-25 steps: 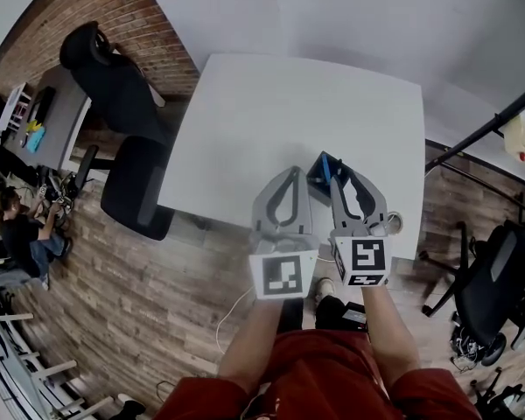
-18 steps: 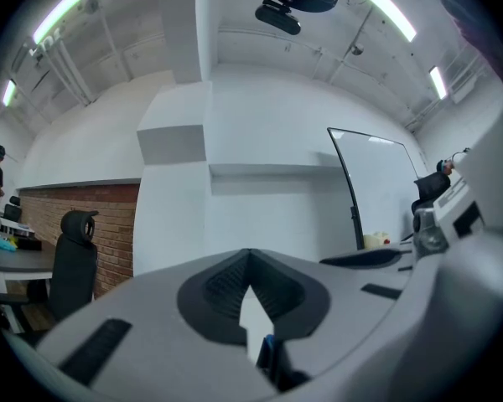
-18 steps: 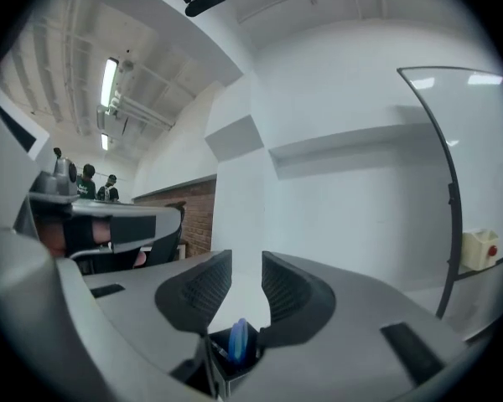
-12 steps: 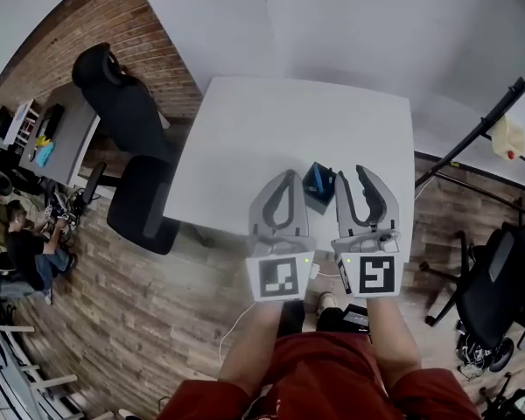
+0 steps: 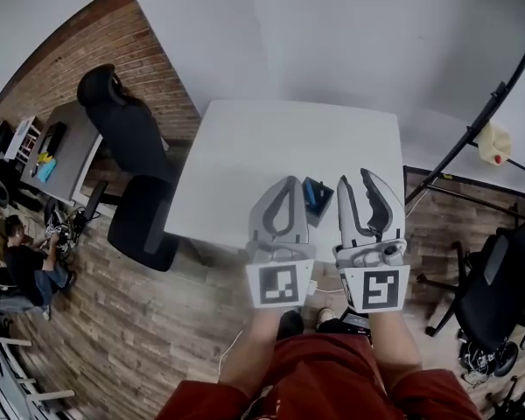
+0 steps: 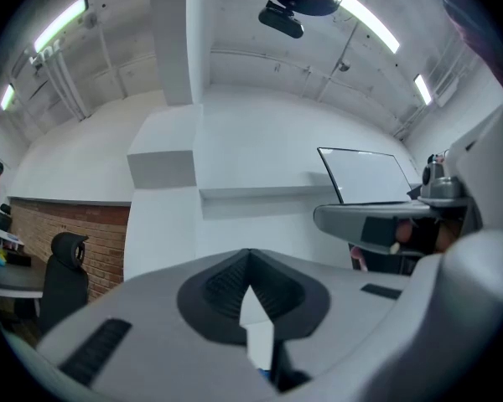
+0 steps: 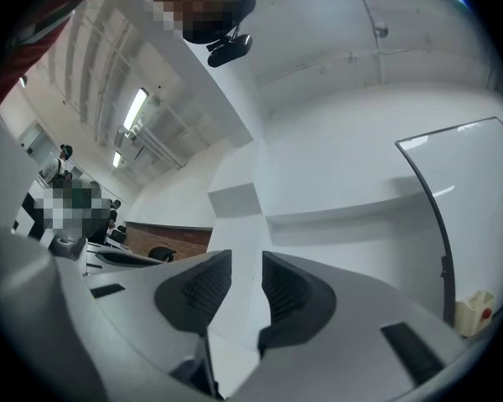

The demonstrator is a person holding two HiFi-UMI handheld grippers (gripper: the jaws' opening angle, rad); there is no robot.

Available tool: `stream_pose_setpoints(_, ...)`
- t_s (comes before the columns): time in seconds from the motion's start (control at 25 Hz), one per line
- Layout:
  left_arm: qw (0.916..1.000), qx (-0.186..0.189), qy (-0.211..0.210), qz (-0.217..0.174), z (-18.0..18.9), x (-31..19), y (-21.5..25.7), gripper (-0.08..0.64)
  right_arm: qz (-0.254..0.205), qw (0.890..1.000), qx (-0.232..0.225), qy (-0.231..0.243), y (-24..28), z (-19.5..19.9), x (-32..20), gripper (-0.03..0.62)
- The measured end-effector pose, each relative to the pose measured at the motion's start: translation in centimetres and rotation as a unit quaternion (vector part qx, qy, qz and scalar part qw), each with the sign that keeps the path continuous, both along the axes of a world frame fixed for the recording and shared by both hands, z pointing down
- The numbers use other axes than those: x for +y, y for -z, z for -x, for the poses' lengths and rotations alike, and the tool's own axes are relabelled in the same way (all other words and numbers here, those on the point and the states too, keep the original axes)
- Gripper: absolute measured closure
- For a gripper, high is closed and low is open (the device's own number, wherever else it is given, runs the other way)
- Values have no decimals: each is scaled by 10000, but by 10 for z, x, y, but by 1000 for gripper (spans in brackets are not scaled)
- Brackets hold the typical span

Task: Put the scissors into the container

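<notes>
A small dark container (image 5: 318, 201) stands near the front edge of the white table (image 5: 262, 143), between my two grippers. Something blue shows inside it; I cannot make out scissors anywhere else. My left gripper (image 5: 290, 182) hovers just left of the container, its fingertips touching, holding nothing. My right gripper (image 5: 357, 180) hovers just right of it, jaws apart and empty. Both gripper views look up at white walls and ceiling: the left gripper (image 6: 250, 258) has its tips met, the right gripper (image 7: 245, 262) shows a gap.
Black office chairs (image 5: 127, 129) stand left of the table on the wood floor, and another chair (image 5: 499, 287) is at the right. A black stand pole (image 5: 472, 134) slants up at the right. A desk and a seated person are at the far left.
The head view has tilted up and the table sits farther away. Both grippers have drawn back from the container, and the right one has shifted right.
</notes>
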State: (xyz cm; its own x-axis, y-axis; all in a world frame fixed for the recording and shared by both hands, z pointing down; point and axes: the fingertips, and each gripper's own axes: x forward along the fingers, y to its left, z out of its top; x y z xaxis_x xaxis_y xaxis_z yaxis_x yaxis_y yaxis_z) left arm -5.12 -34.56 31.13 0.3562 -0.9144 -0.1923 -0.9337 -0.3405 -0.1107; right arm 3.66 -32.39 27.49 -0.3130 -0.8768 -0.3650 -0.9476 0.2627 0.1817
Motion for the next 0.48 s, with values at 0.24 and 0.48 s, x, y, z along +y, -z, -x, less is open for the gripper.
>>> stream_pose_setpoints(0.24,9999,-82,-18,-115,-5,5,7,548,71,10000,6,56,0,1,0,476)
stream_pose_setpoints(0.48,9998,-99,12,-142,-7,11,10,548,178,9998,-19,108,-6,0,2,532)
